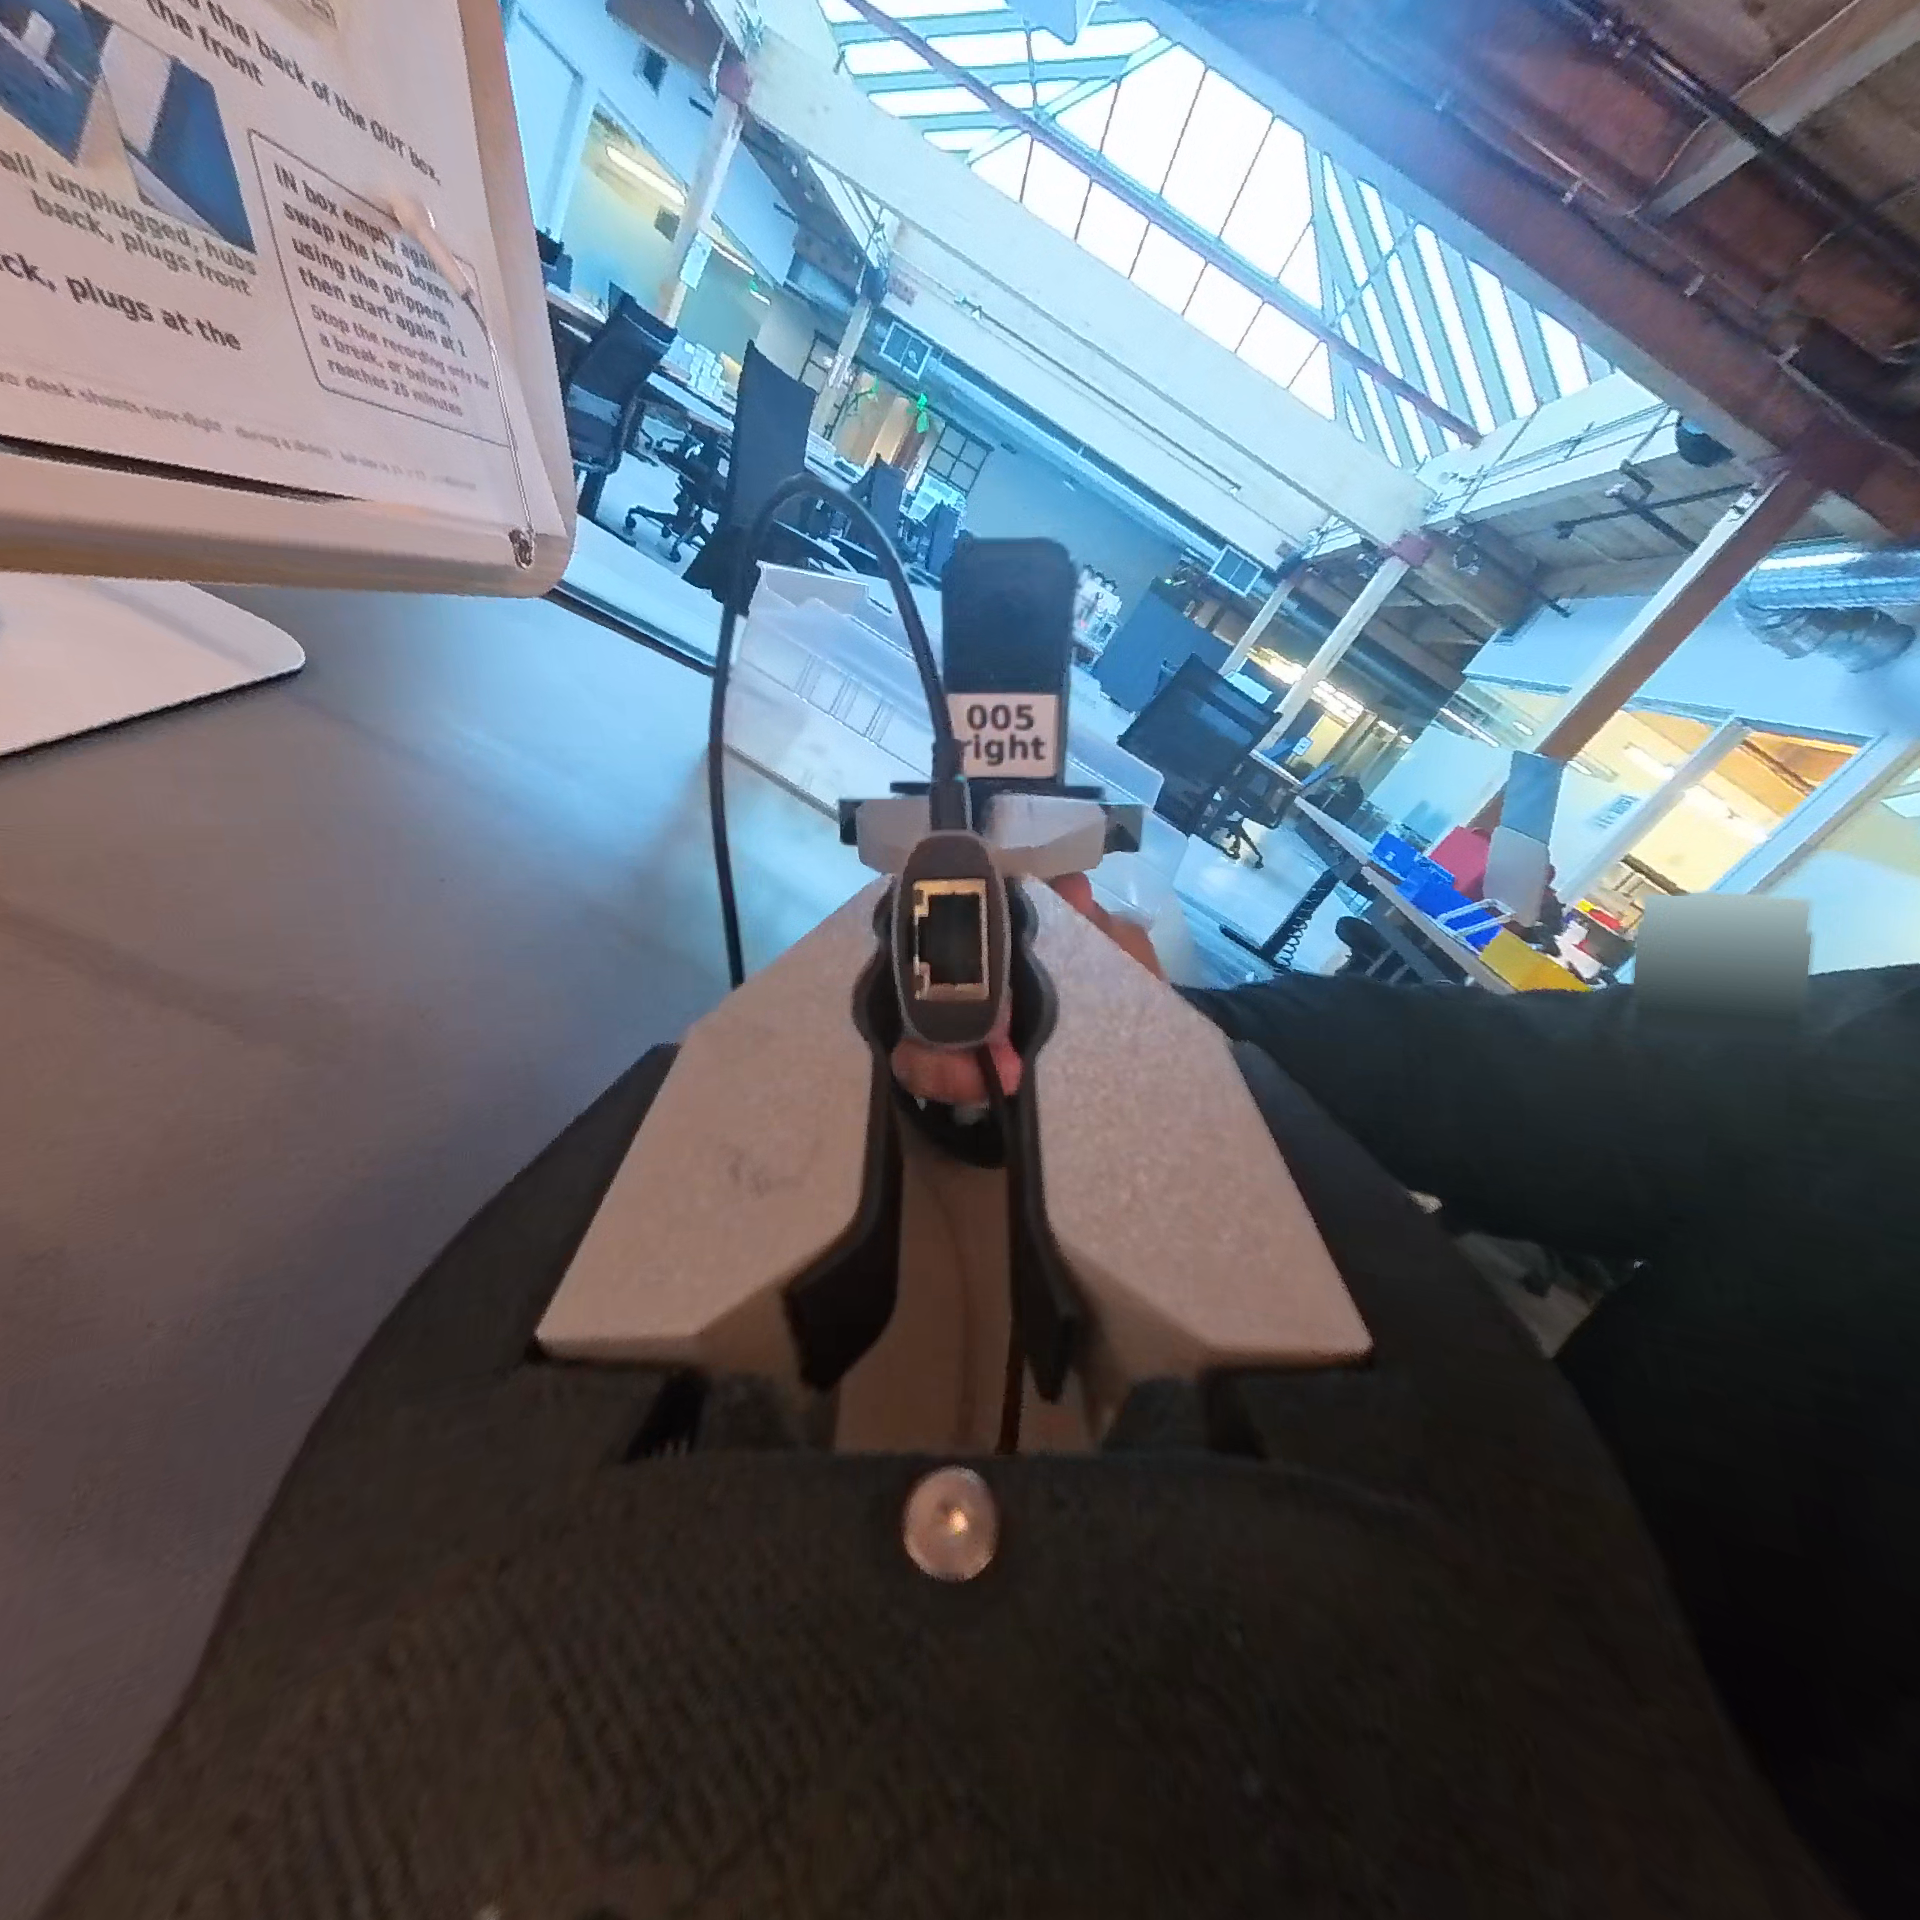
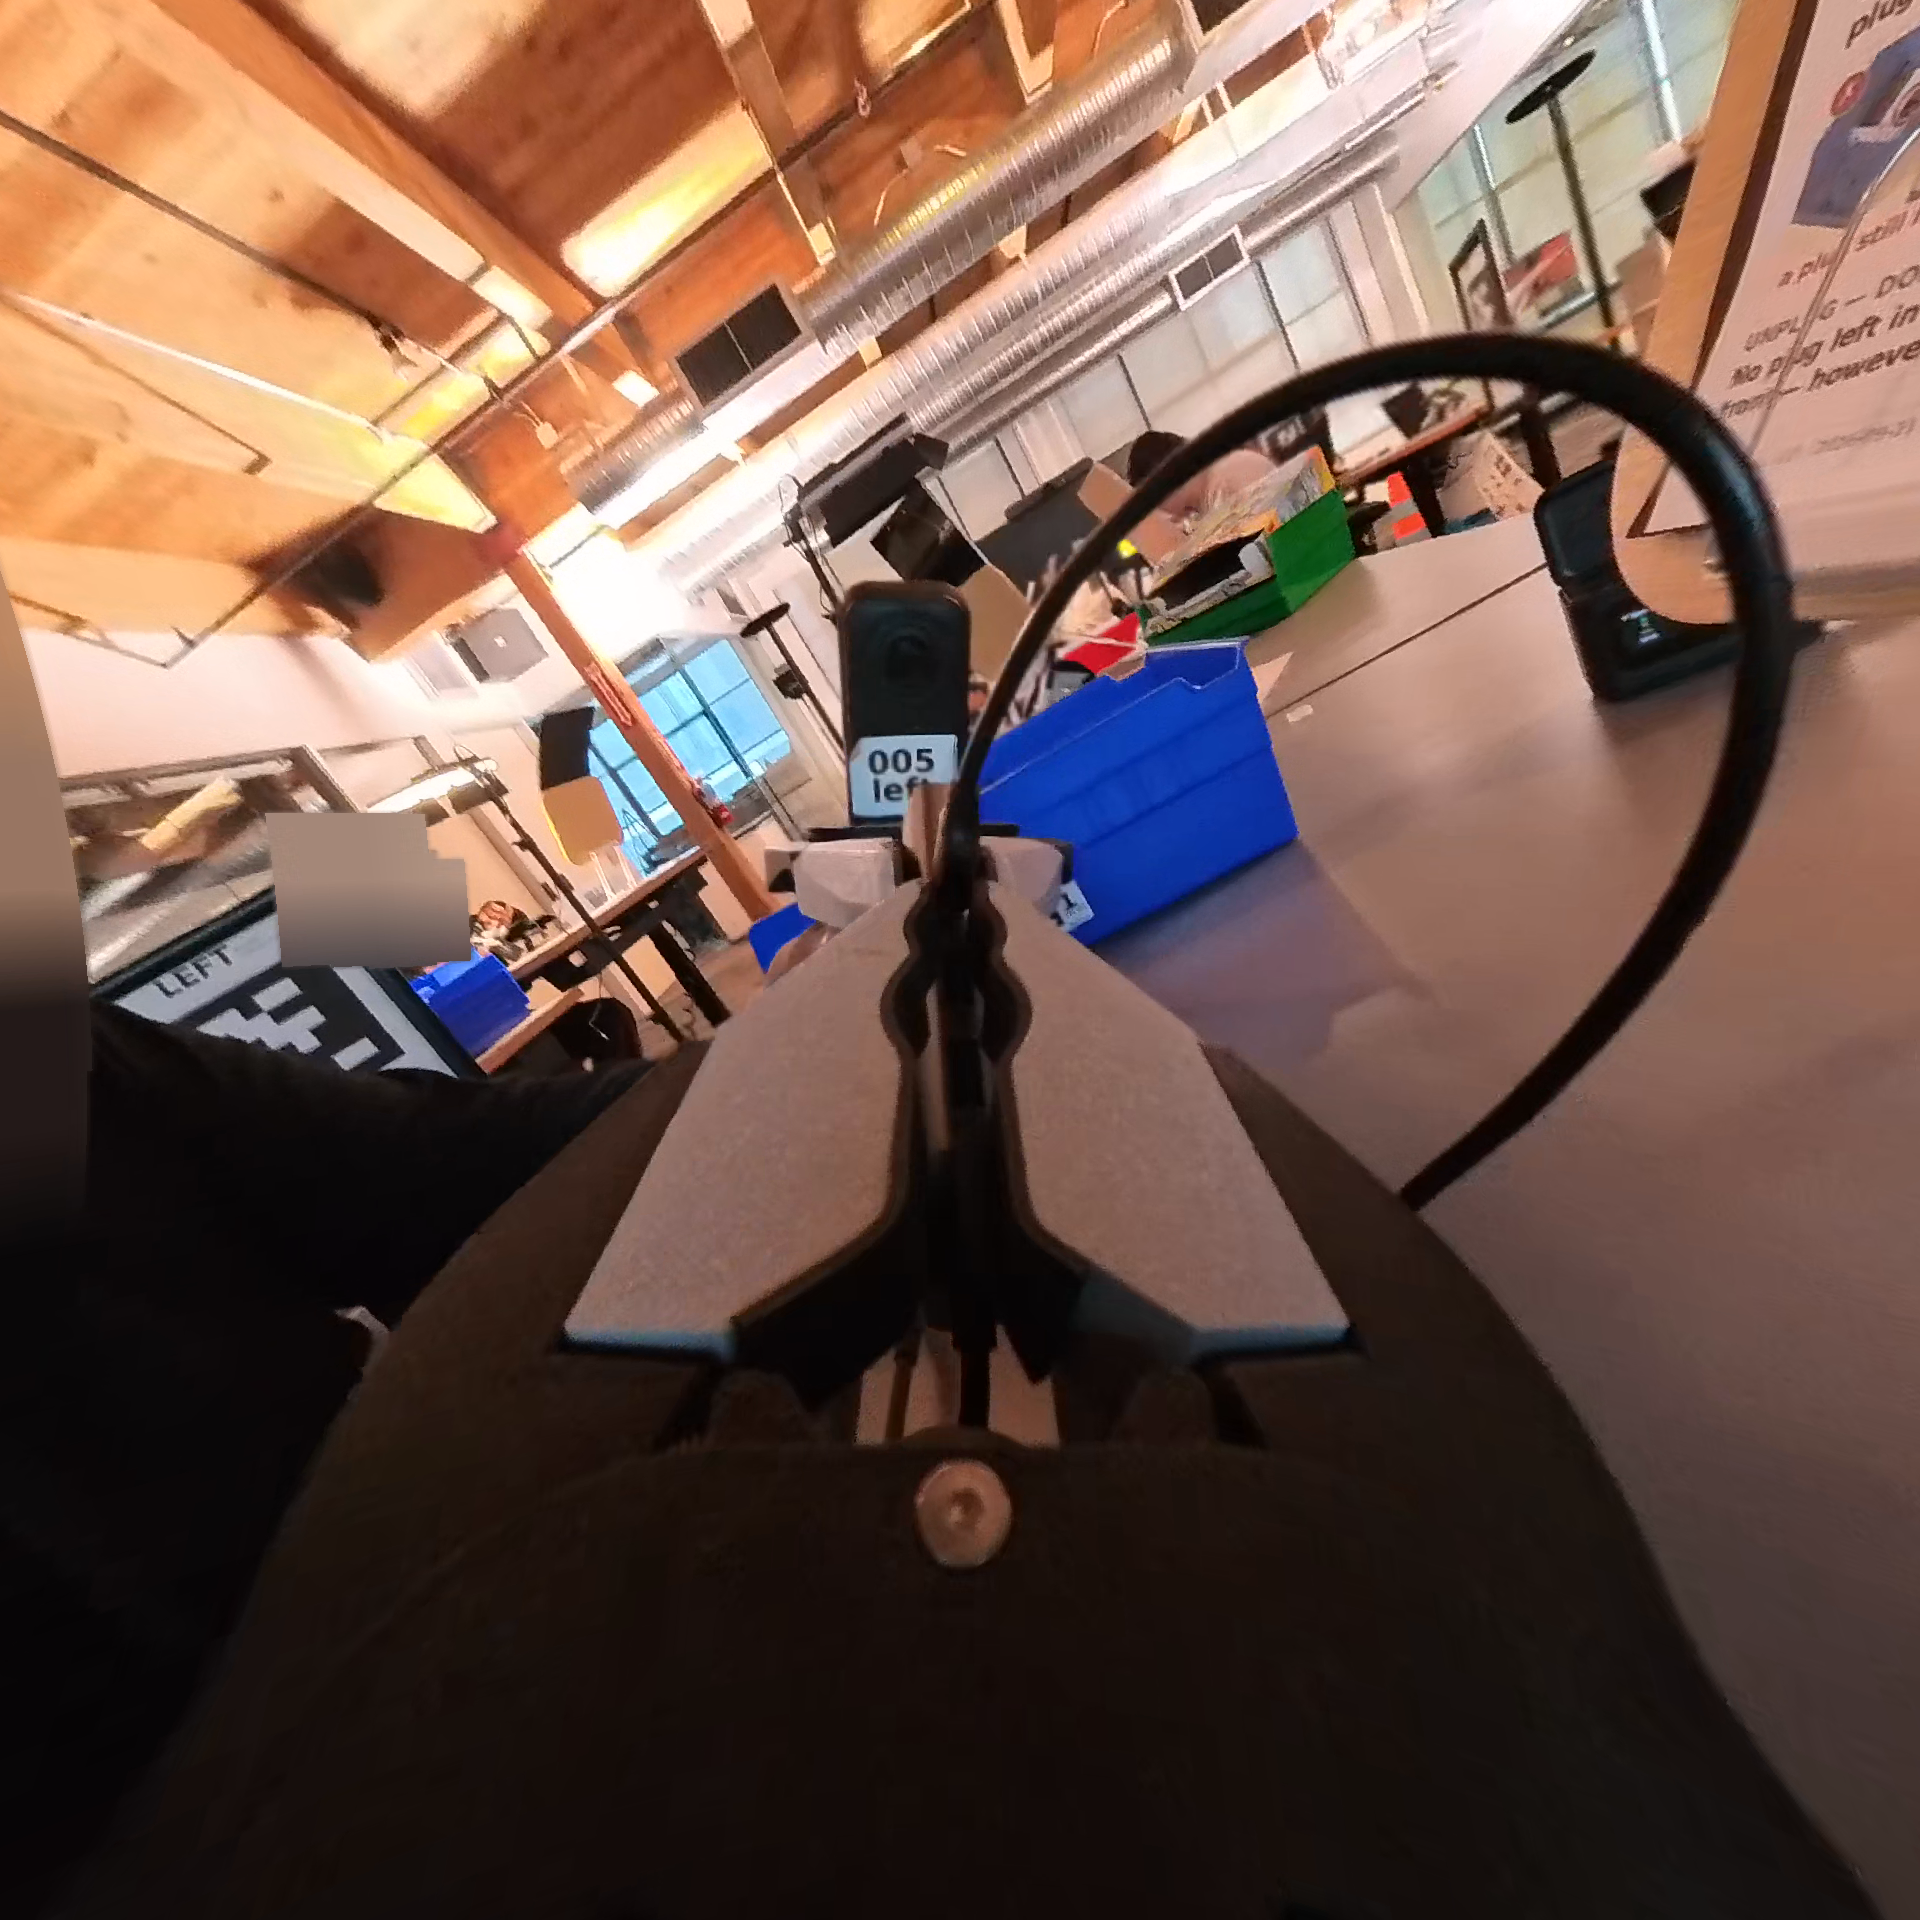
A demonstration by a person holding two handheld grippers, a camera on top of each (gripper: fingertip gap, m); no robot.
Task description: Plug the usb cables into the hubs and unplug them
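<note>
**A:** Closest to your left lens, the left gripper is clamped on the hub, a small grey oval-ended adapter held up off the grey table. Its end port faces straight back at you.

**B:** So which way does its long axis run?

**A:** Along your fingers, away from you and toward the right gripper, which faces you head-on. The hub's black cable leaves the far end, arches up and drops to the table.

**B:** And the right side?

**A:** Your right gripper is closed on that same black cable, at or near its plug; the plug itself is hidden between the pads. The cable loops wide to your right and comes down onto the table.

**B:** How will it handle?

**A:** I'd judge the hub light and rigid, its smooth shell a bit slippery, so hold its flat sides. The cable looks springy and will likely twist the plug; grip the stiff plug body, not the cord.
</note>
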